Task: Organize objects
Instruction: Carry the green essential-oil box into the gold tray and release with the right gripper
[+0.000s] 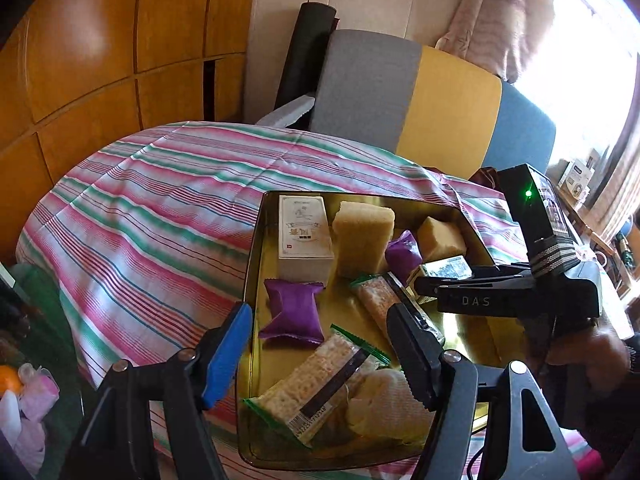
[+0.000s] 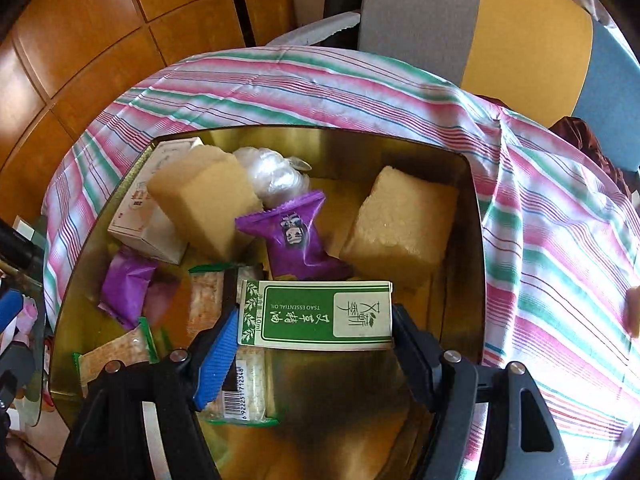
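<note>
Here a striped cloth [image 2: 360,92] carries a gold tin [image 2: 474,240], which holds two sponges [image 2: 400,228], a white box [image 1: 305,232] in its far left corner, purple packets [image 1: 292,312] and cracker packs [image 1: 320,380]. The right gripper [image 2: 314,340] is clamped on a green box [image 2: 320,316] above the tin's near middle. The left gripper [image 1: 320,356] hangs with its fingers parted over the tin's near edge, gripping nothing.

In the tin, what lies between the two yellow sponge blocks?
In the right wrist view, a purple snack packet lies between the left sponge block and the right sponge block, with a clear plastic bundle behind it.
</note>
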Motion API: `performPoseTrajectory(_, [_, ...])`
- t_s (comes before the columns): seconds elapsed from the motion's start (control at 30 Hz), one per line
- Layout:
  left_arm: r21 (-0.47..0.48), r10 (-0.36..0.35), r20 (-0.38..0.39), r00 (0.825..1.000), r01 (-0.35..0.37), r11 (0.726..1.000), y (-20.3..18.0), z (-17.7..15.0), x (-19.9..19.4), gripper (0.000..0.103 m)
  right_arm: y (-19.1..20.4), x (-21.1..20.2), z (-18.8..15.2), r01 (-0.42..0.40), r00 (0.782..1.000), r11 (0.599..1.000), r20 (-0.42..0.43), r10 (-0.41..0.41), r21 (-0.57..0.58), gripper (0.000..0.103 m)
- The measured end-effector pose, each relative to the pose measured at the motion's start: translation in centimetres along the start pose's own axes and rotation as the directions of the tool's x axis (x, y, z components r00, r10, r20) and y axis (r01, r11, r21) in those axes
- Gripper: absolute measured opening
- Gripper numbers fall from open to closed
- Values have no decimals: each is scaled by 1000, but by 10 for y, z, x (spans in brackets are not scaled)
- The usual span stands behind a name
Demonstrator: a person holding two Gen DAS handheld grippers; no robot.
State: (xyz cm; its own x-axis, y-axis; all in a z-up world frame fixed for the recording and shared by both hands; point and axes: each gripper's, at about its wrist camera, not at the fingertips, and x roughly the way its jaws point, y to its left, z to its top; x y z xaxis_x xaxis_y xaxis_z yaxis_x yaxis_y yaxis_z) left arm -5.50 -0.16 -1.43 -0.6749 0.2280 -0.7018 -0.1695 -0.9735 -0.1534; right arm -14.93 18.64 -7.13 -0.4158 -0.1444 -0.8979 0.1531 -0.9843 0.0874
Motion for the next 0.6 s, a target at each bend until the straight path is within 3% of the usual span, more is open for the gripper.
performPoseTrajectory(0.6, [10,24,-5,1000,-23,1000,0,-2,0,72,-1,9,4,-1,1000,1000,-22,1,-2,75])
